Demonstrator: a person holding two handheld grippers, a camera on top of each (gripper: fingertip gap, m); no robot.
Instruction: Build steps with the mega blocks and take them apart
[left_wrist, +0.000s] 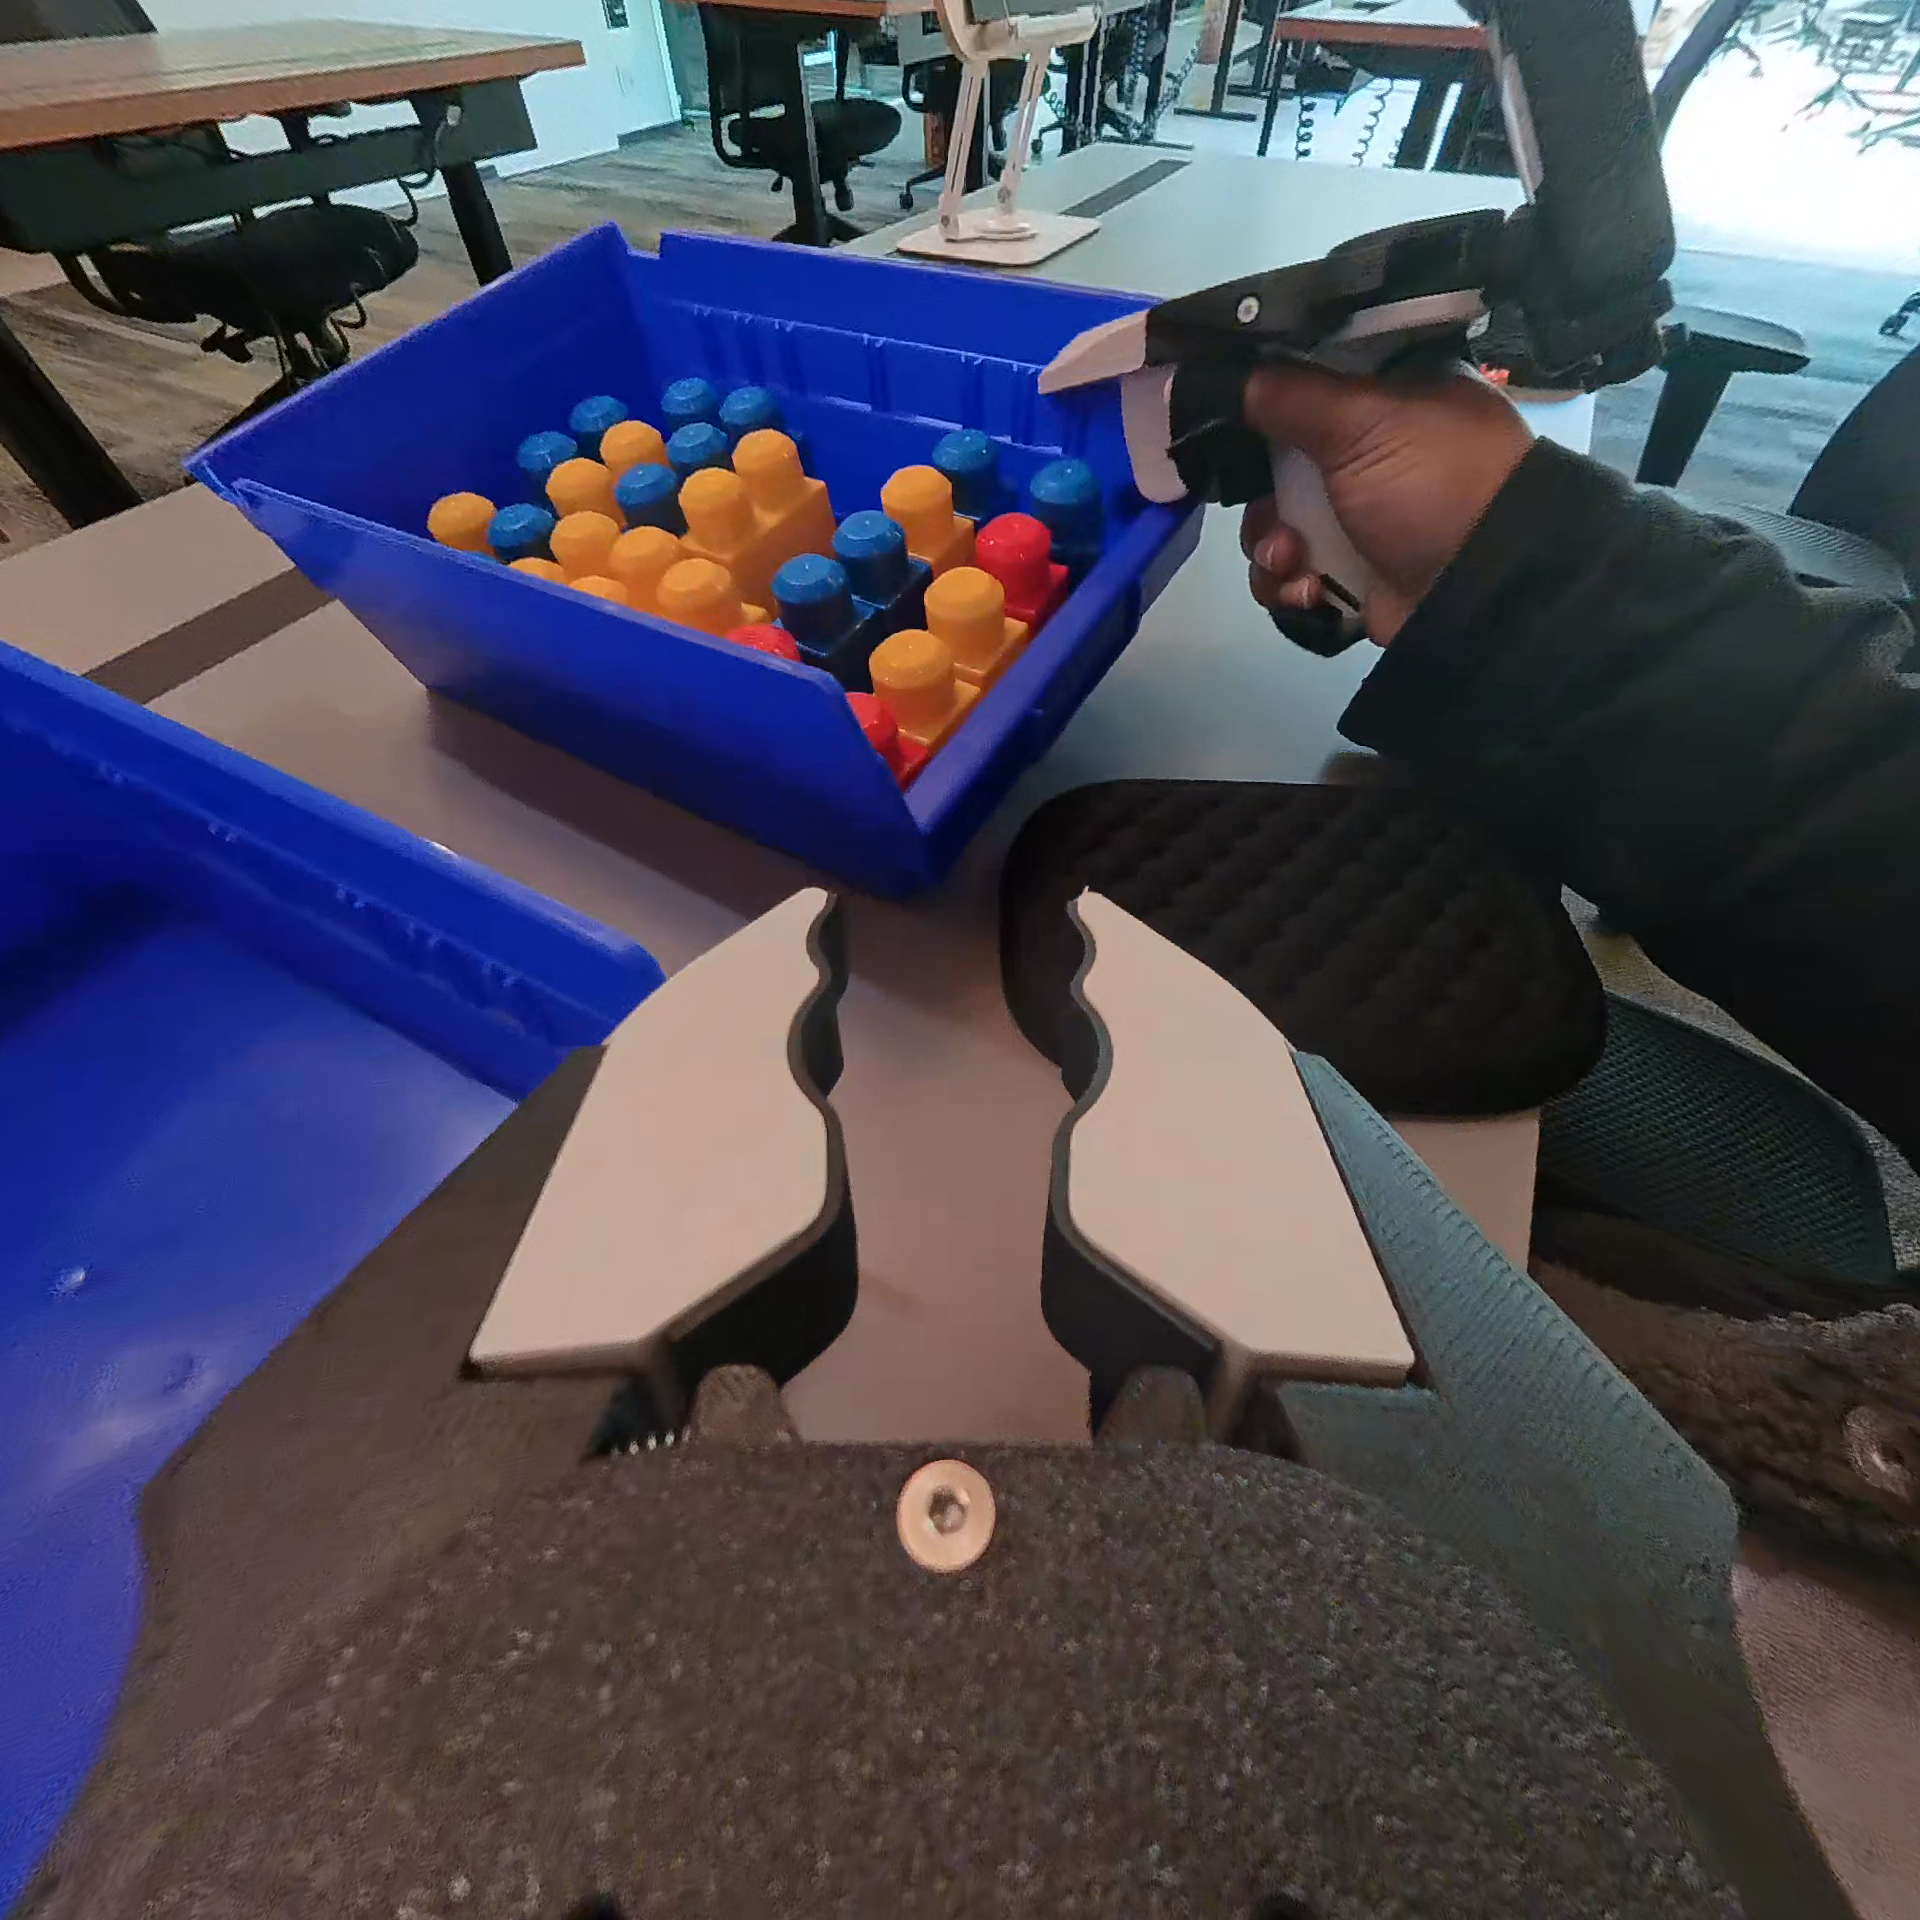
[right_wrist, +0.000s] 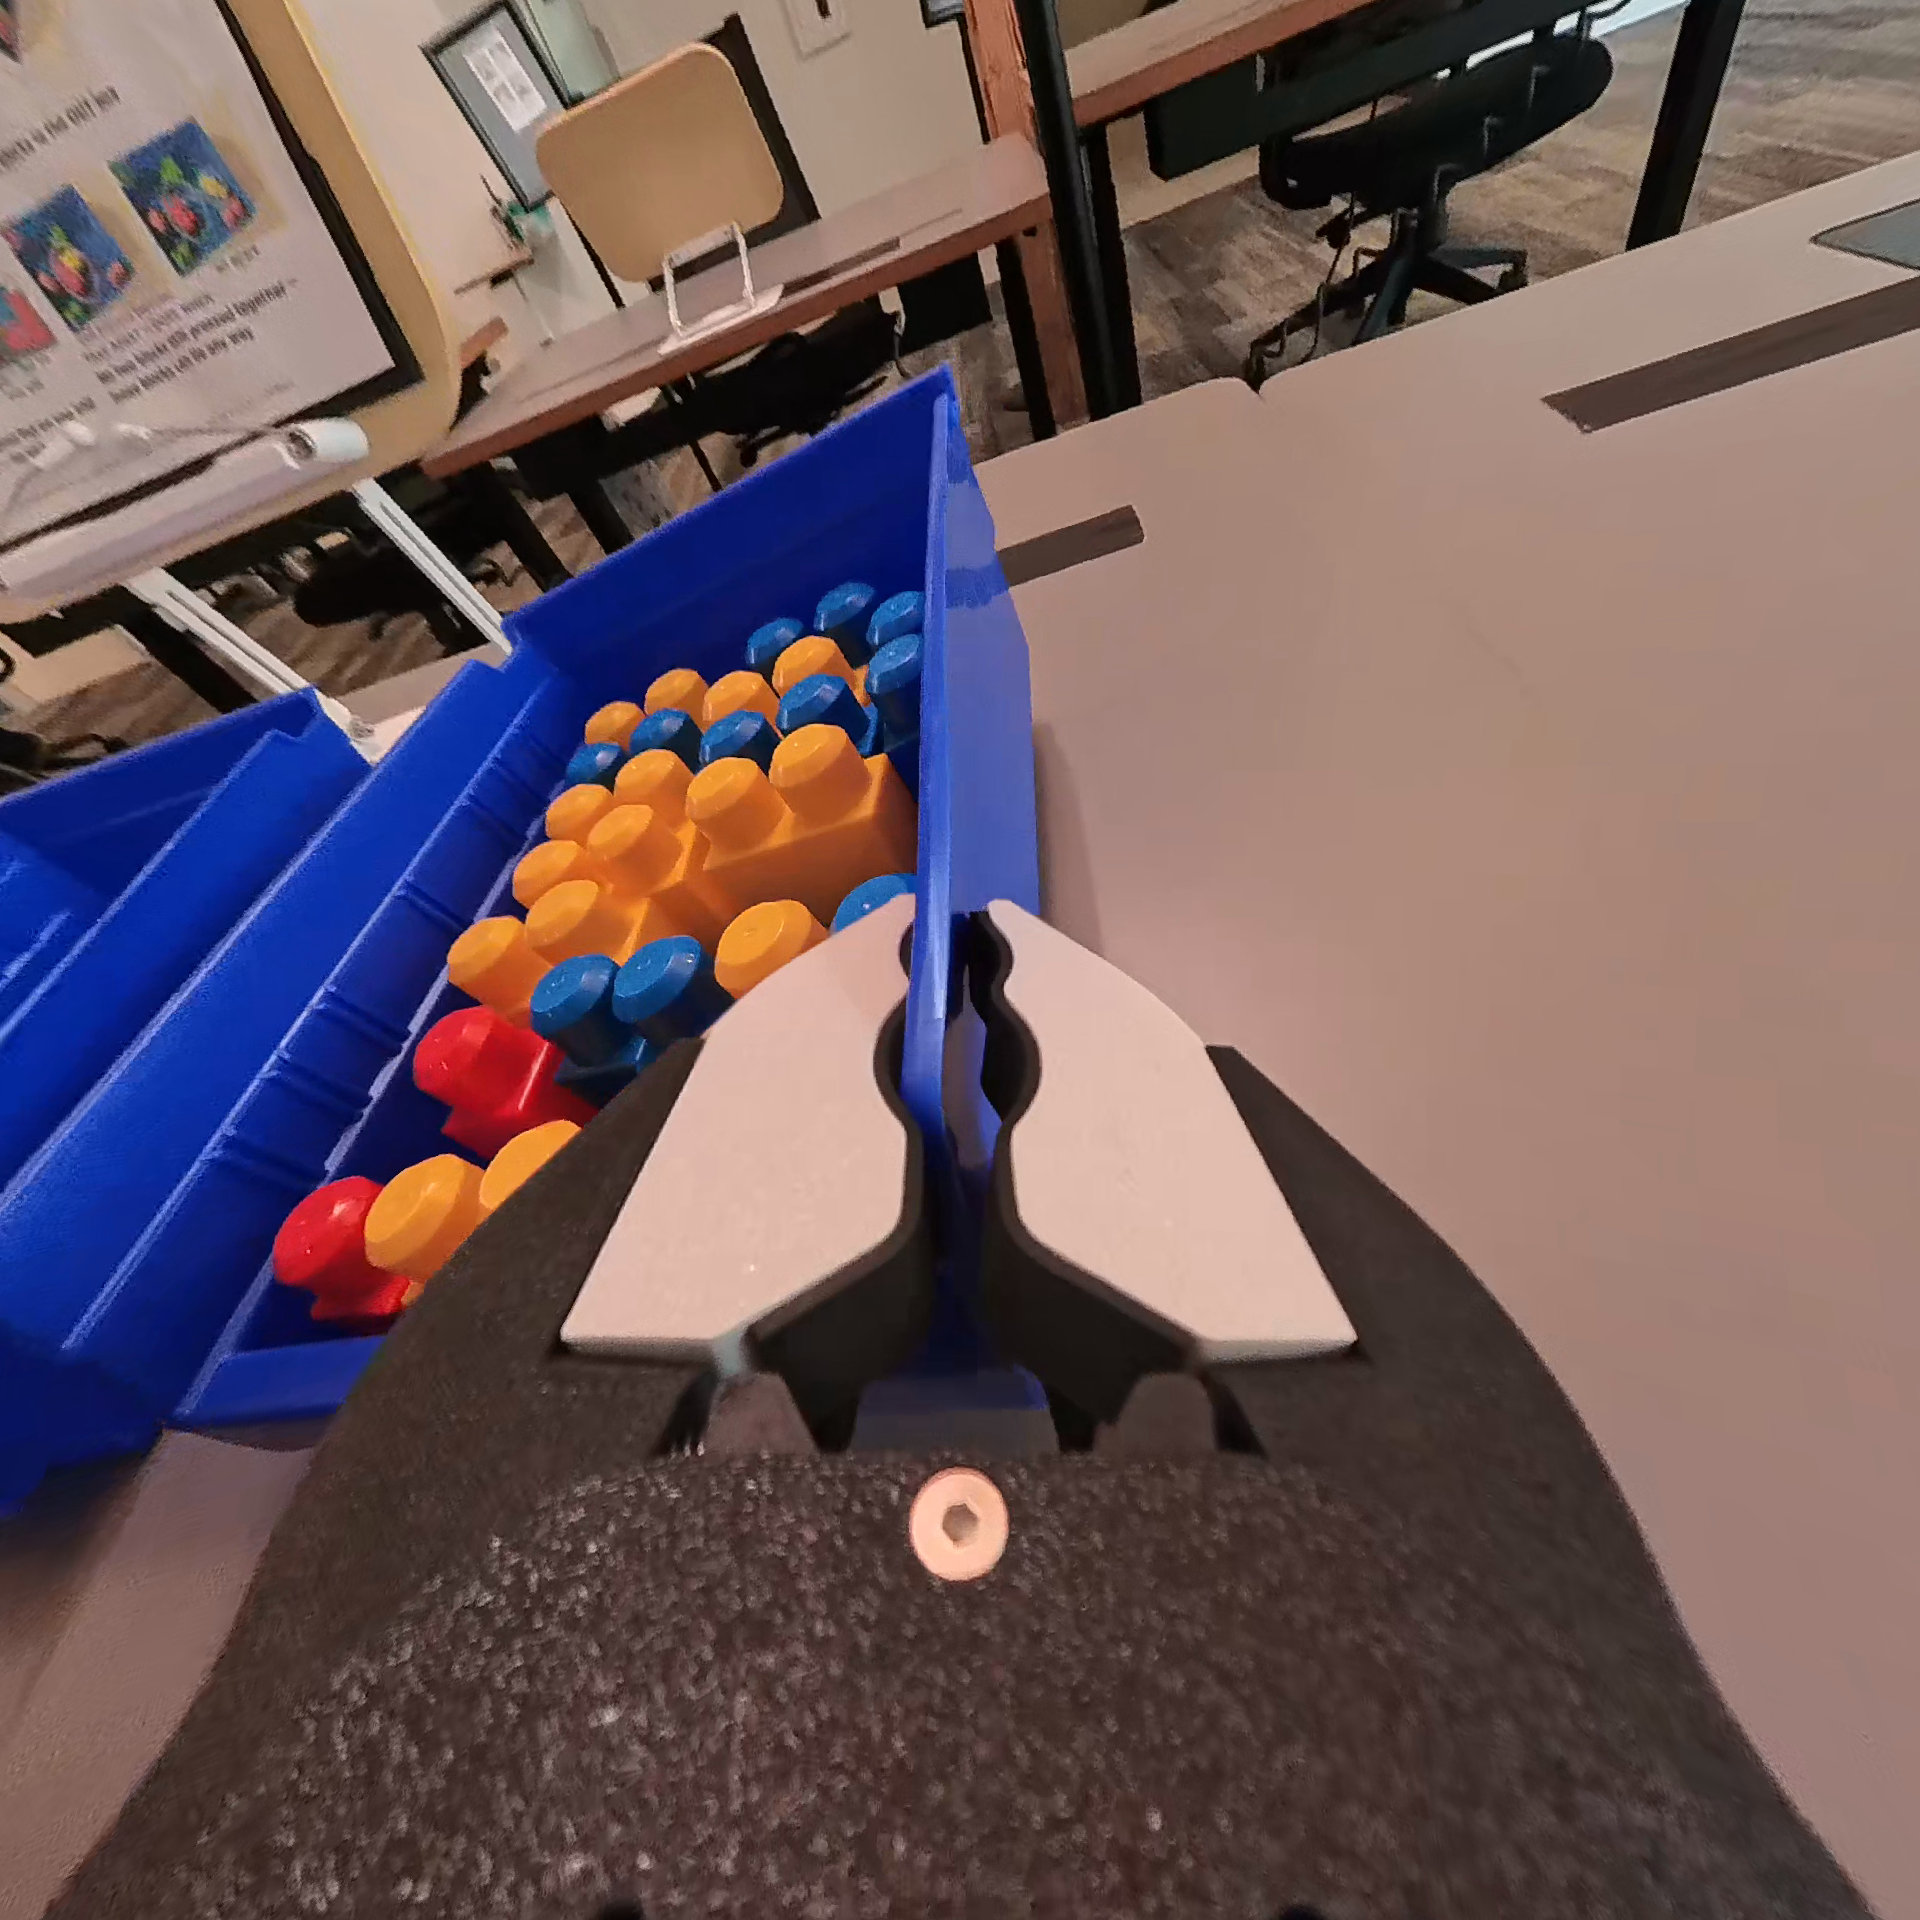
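Left wrist view: left claw (left_wrist: 951, 925) half open, empty, hovering over grey surface (left_wrist: 582, 748) between empty bin (left_wrist: 312, 862) and bin of blocks (left_wrist: 644, 717). Blocks (left_wrist: 758, 530) all inside bin, unassembled.

Right wrist view: right claw (right_wrist: 943, 925) pinched on bin's side wall (right_wrist: 971, 727).

Judged step: positioning bin before building. Next: release wall, pick first block.

Bare table (right_wrist: 1455, 831) right of block-crowded bin (right_wrist: 971, 727).
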